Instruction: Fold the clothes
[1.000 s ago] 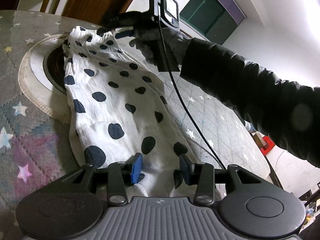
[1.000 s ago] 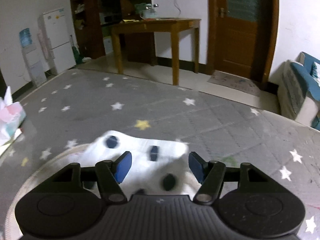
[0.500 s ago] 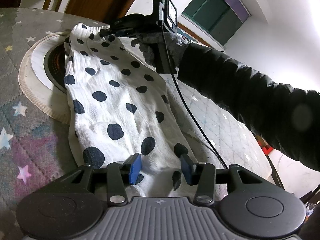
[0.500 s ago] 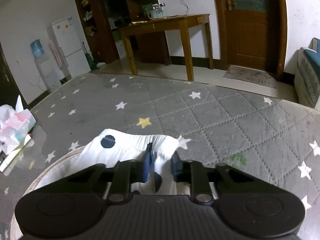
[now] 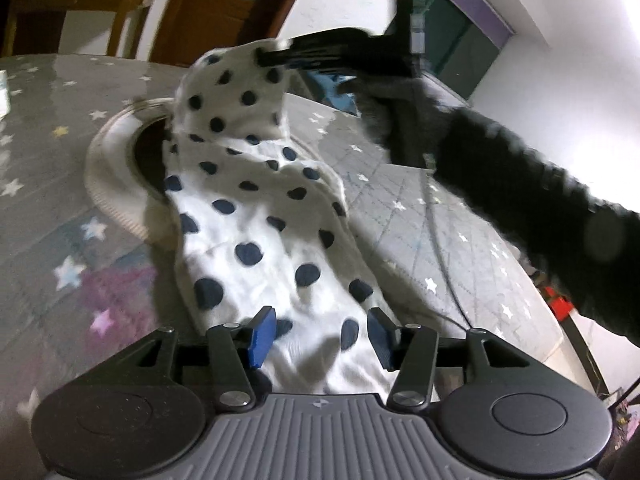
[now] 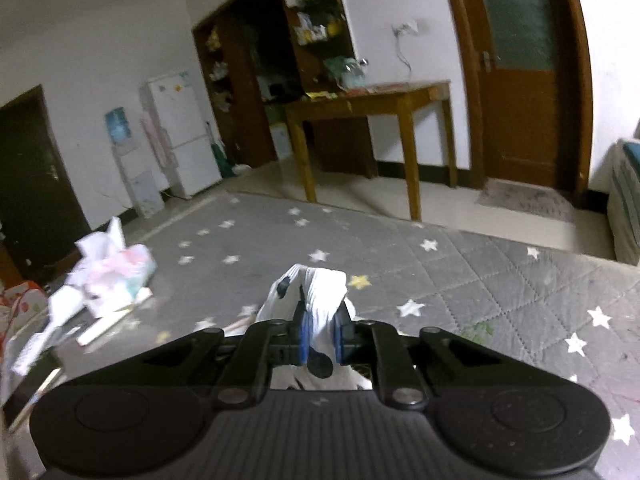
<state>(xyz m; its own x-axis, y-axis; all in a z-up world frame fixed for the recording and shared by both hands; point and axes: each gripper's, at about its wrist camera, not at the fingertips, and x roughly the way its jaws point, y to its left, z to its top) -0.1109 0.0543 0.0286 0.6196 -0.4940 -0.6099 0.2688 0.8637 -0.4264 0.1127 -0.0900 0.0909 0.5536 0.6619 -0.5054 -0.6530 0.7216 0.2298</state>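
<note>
Both fingers (image 6: 304,334) around garment (image 6: 324,292)

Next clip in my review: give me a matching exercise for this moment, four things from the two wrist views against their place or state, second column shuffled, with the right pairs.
Things:
1. left gripper
2. right gripper
3. white garment with dark polka dots
4. round white-rimmed mat

Place or state:
A. lies partly under the garment on the grey star-patterned cover
B. shut on a bunched fabric end
C. open, pads either side of the near hem
D. far end lifted, the rest lying on the cover

Pairs: 1-C, 2-B, 3-D, 4-A
</note>
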